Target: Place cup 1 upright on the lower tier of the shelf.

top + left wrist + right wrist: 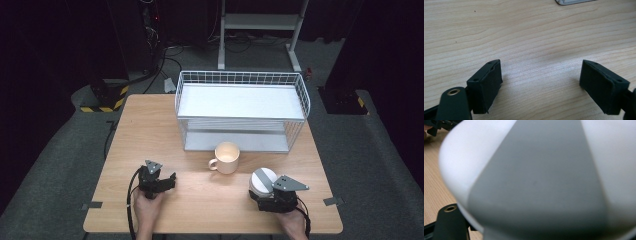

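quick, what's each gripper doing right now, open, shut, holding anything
left gripper: open, nothing between the jaws, over the bare table.
right gripper: at the white and grey round thing; cannot tell if it grips it.

Two black, block-shaped jaws of the left gripper (541,85) rise from the lower edge of the frame and stand well apart above a pale wooden table top with fine wavy grain (529,32). Bare wood shows between their flat inner pads (492,86), which press on nothing. The left-hand jaw tilts inward at its top; beside it, at the lower left corner, a black rounded tab with a small brass-coloured ring (453,92) juts into view. At the top edge, right of centre, sits the rounded corner of a flat light-grey object (574,2), cut off by the frame and well clear of the jaws.
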Motion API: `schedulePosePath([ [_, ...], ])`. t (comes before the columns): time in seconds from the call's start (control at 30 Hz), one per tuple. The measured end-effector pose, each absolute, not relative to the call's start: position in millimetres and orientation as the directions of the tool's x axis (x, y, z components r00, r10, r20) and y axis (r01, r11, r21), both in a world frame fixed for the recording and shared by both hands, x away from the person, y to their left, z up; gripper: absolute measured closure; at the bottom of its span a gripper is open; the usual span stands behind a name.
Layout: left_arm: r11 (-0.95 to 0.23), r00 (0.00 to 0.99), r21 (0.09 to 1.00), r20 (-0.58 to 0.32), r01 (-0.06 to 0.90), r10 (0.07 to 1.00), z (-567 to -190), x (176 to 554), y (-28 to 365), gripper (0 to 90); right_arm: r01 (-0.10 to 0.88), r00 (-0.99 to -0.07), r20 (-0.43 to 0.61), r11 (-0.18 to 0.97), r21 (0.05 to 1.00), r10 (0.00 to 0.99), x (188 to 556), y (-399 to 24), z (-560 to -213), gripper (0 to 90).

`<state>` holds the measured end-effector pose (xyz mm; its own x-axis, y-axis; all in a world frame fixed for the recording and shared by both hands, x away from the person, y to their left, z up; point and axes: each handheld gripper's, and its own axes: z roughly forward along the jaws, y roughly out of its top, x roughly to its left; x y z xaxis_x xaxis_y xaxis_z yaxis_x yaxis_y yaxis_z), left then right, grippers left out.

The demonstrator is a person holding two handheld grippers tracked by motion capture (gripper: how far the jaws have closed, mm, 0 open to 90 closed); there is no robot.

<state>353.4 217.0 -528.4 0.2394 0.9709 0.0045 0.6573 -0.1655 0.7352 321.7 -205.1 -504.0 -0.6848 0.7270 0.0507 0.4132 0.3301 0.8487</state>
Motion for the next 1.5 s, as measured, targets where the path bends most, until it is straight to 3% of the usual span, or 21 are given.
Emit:
schedulePosePath([
  [1.5,-0.162,0.233,0.739,0.006,0.654,0.972,-529,354,217,19.0,0.439,-0.661,0.088,0.290,0.850,0.745,352,-218,-486,18.4],
])
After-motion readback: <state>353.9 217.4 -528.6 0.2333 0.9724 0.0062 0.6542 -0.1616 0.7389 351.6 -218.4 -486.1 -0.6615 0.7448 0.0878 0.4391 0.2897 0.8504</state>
